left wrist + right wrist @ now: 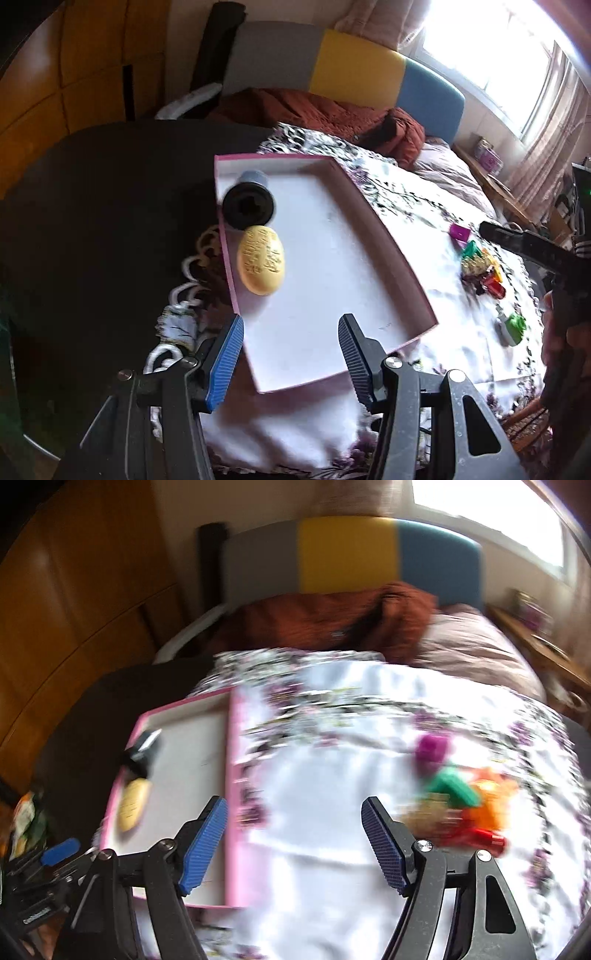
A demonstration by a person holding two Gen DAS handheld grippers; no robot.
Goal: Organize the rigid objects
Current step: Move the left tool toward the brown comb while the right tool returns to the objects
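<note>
Your right gripper point(293, 840) has its jaws apart and empty, over the white flowered tablecloth point(332, 782) between the shallow pink cardboard box point(233, 775) and the pile of small coloured plastic toys point(461, 805). Bring it over one toy at the edge of the pile, I think the green one point(454, 786), and close only when one piece is between the pads. Your left gripper point(291, 354) is also apart and empty, above the box's near corner, where the yellow oval soap-like object point(261, 260) and the black cylinder point(248, 206) lie along one wall.

One pink box point(388, 236) holds two things: one yellow oval piece point(261, 265) and one black cylinder point(248, 207). Outside it lie one purple block point(459, 232), one green-and-white piece point(513, 326) and one cluster of coloured toys point(482, 271), too blurred to count.
</note>
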